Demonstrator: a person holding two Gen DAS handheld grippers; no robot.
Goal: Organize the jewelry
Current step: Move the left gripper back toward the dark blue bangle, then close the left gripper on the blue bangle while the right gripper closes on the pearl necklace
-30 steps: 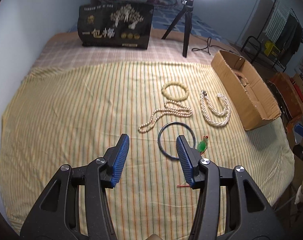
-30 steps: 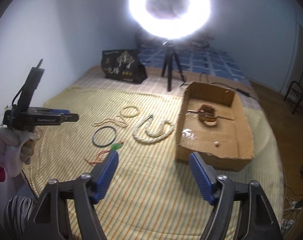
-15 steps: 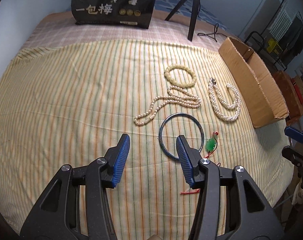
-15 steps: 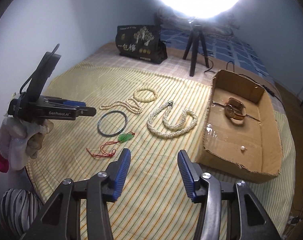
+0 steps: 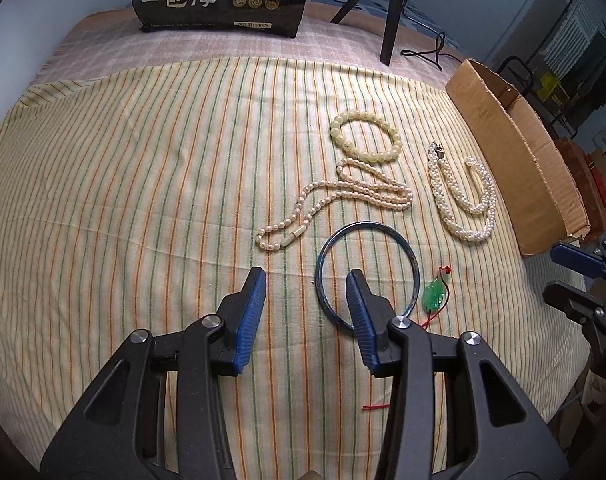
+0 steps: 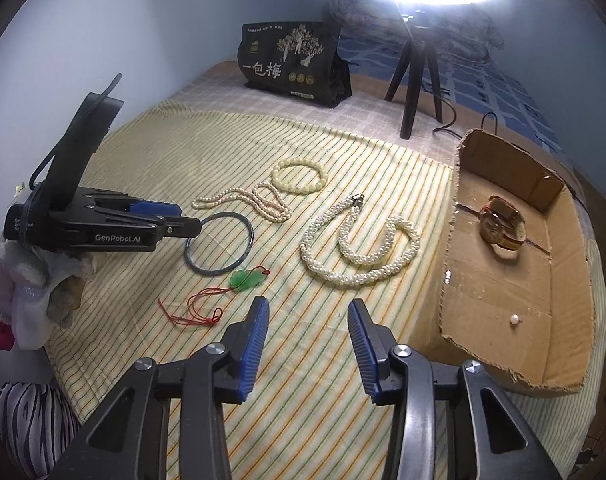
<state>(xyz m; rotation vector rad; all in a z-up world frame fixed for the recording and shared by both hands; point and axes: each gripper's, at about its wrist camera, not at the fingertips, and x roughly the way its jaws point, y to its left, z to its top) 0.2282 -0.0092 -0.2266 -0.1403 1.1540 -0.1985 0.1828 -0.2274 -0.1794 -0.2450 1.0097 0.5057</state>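
Observation:
Jewelry lies on the striped cloth: a dark blue bangle, a green pendant on a red cord, a thin pearl necklace, a yellow bead bracelet and a thick pearl necklace. My left gripper is open and empty; its right finger overlaps the bangle's left rim. It also shows in the right wrist view. My right gripper is open and empty, hovering near the pendant and thick necklace.
An open cardboard box at the right holds a gold watch and a loose pearl. A black bag and a ring-light tripod stand at the back. A gloved hand holds the left gripper.
Both grippers have moved forward and down toward the jewelry. My left gripper now reaches the blue bangle. The right gripper's jaws have narrowed since a second ago.

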